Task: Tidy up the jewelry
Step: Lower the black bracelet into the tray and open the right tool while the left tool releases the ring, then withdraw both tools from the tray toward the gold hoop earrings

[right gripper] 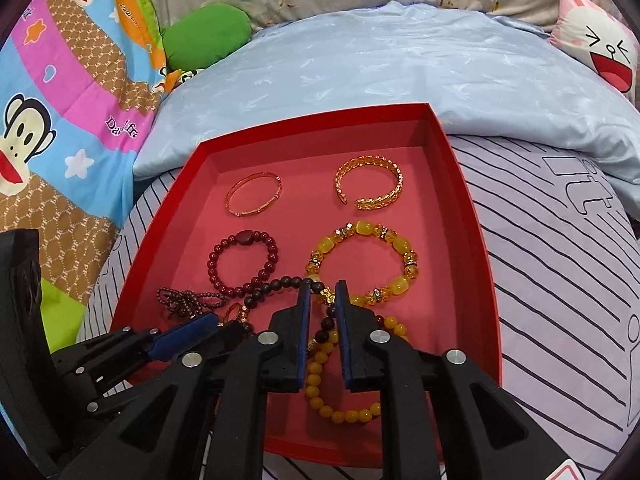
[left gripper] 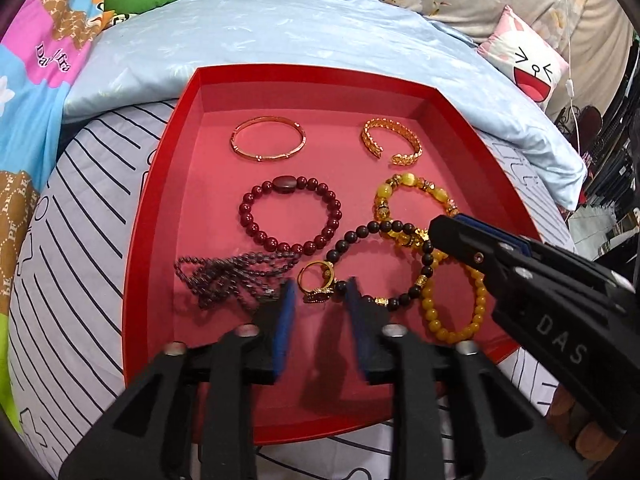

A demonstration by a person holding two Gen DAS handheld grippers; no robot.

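Note:
A red tray (left gripper: 160, 184) lies on the bed and holds jewelry. My left gripper (left gripper: 320, 286) is open near the tray's front, its blue pads on either side of a gold ring (left gripper: 316, 292) without pressing it. A dark bead bracelet (left gripper: 352, 236) loops past the ring and overlaps an amber bead bracelet (left gripper: 480, 300). My right gripper (right gripper: 323, 286) stands narrowly open, with the dark bead bracelet (right gripper: 288, 280) and amber beads (right gripper: 316, 368) lying in the gap. Its black finger also enters the left wrist view from the right, over a yellow faceted bracelet (left gripper: 384, 191).
Further back in the tray lie a gold bangle (left gripper: 245, 153), a gold cuff (left gripper: 416, 144) and a dark red bead bracelet (left gripper: 286, 183). A purple bead strand (left gripper: 224, 276) lies at the front left. A pale blue pillow (left gripper: 320, 32) borders the tray's far edge.

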